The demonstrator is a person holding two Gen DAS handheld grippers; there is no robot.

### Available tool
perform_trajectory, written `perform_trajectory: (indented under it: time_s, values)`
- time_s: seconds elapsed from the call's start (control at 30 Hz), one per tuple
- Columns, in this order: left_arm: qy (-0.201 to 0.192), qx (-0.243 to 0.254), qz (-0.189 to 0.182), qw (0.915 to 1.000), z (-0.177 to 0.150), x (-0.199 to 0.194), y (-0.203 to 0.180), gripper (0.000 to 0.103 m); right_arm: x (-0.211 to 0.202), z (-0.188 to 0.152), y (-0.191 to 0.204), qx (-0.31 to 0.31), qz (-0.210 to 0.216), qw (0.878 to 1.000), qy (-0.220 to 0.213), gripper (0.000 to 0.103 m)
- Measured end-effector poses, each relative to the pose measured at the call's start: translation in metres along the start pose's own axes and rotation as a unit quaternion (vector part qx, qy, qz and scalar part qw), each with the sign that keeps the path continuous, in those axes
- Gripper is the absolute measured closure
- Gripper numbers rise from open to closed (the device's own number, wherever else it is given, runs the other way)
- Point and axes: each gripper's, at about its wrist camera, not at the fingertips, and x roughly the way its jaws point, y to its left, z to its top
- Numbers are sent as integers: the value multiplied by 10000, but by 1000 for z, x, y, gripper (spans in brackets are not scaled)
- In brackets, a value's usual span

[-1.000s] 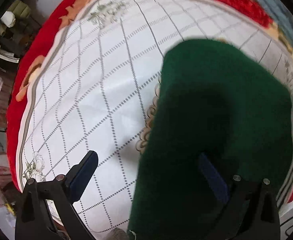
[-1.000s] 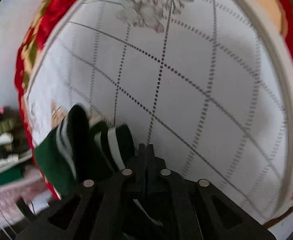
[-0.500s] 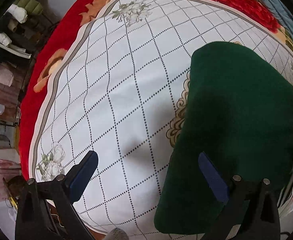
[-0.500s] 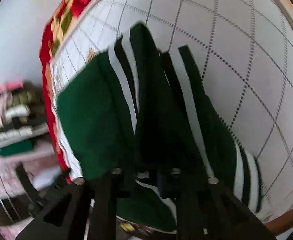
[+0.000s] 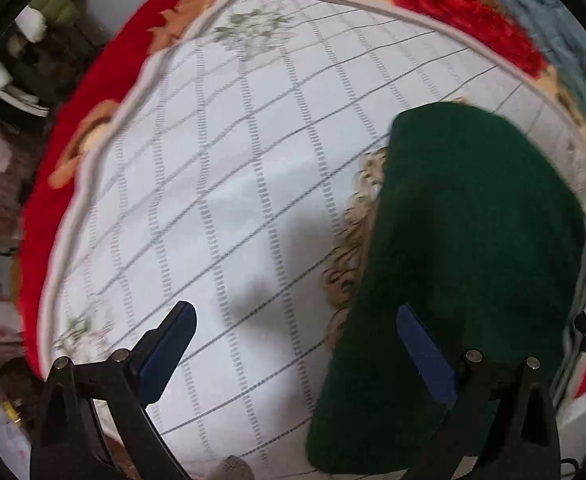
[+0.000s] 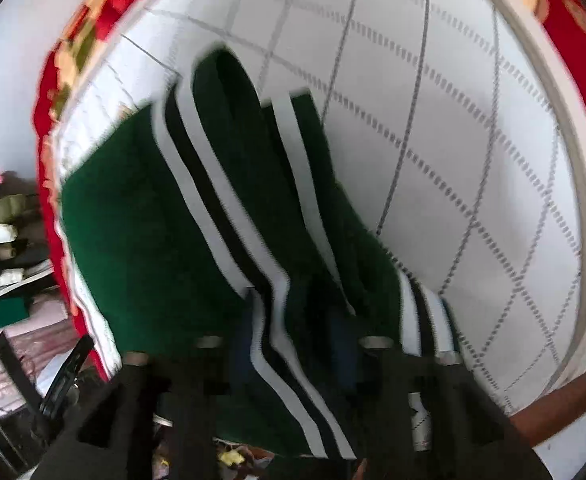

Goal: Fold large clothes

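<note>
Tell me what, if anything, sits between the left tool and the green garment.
Nothing visible does. The left tool hangs open over the checked cloth, and the green garment already lies under its right finger. Only bare cloth and a shadow show between the fingers.

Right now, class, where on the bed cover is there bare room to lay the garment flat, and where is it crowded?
Bare: the white grid cover, from the red border across to the green garment, under the open left hand-held gripper. Crowded: the cover's right side, where the garment lies, and the striped folds at the right hand-held gripper.
</note>
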Motion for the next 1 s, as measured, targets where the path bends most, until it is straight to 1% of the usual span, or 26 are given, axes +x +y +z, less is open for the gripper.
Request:
perform_trajectory:
  time_s: [0.03, 0.07, 0.13, 0.17, 0.23, 0.27, 0.33, 0.37, 0.43, 0.5, 0.57, 0.6, 0.63, 0.67, 0.7, 0.73, 0.77, 0.83, 0.87, 0.9, 0.93, 0.97, 1.0]
  values:
    - [39, -16, -306, 9995, 3, 3, 1, 0, -8, -1, -3, -95, 64, 9998, -190, 1]
    - [118, -50, -650, 9978, 6, 8, 1, 0, -13, 0, -5, -212, 164, 9991, -336, 0]
    - [206, -69, -1168, 9929, 10, 18, -1, 0, -9, 7, -10, -397, 267, 9982, -373, 0]
    - [243, -20, -1417, 9896, 12, 25, -4, 0, 0, 12, -16, -429, 366, 9980, -278, 0]
    - [346, 161, -1819, 9826, 14, 39, -13, 0, 25, 22, -31, -414, 763, 9962, 77, 0]
    - [446, 250, -2019, 9781, 15, 48, -18, 0, 45, 24, -33, -464, 802, 9955, 193, 0]
    - [613, 352, -2329, 9699, 15, 63, -25, 0, 75, 27, -37, -475, 1200, 9908, 417, 0]
    - [713, 374, -2434, 9666, 15, 71, -28, 0, 77, 29, -40, -468, 1349, 9887, 458, 0]
    - [787, 366, -2606, 9615, 15, 78, -32, 0, 80, 35, -40, -556, 1603, 9837, 602, 0]
    - [783, 338, -2646, 9606, 17, 80, -32, 0, 80, 41, -44, -679, 1699, 9804, 736, 0]
    - [773, 322, -2658, 9604, 17, 79, -31, 0, 80, 45, -43, -707, 1921, 9748, 891, 0]
    - [744, 284, -2646, 9611, 16, 78, -28, 0, 81, 47, -38, -694, 2125, 9695, 1005, 3]
    - [717, 247, -2635, 9617, 15, 77, -26, 0, 76, 41, -40, -670, 2415, 9618, 1100, 11]
    - [698, 196, -2594, 9630, 14, 77, -21, 0, 71, 40, -34, -685, 2708, 9532, 1159, 11]
    - [692, 132, -2576, 9637, 13, 77, -17, 0, 64, 39, -24, -826, 2906, 9464, 1141, 11]
    - [702, 27, -2621, 9625, 13, 78, -10, 0, 55, 41, -15, -1034, 2922, 9444, 1097, 13]
    - [736, -75, -2683, 9605, 14, 80, -4, 0, 50, 43, -13, -1126, 2846, 9464, 1031, 13]
    - [729, -61, -2667, 9610, 14, 80, -1, 0, 51, 50, -23, -1130, 2174, 9658, 847, 12]
    - [717, 27, -2658, 9614, 14, 79, -4, 0, 57, 52, -31, -1101, 1770, 9740, 886, 9]
    - [696, 88, -2640, 9620, 14, 79, -7, 0, 66, 52, -40, -1041, 1685, 9748, 1027, 5]
    - [668, 136, -2634, 9623, 14, 78, -10, 1, 70, 50, -46, -1003, 1819, 9720, 1102, 1]
    - [621, 163, -2580, 9640, 14, 76, -13, 1, 72, 48, -46, -1020, 1909, 9702, 1092, 0]
    - [550, 138, -2535, 9657, 14, 74, -15, 2, 75, 49, -40, -1052, 1883, 9703, 1097, 0]
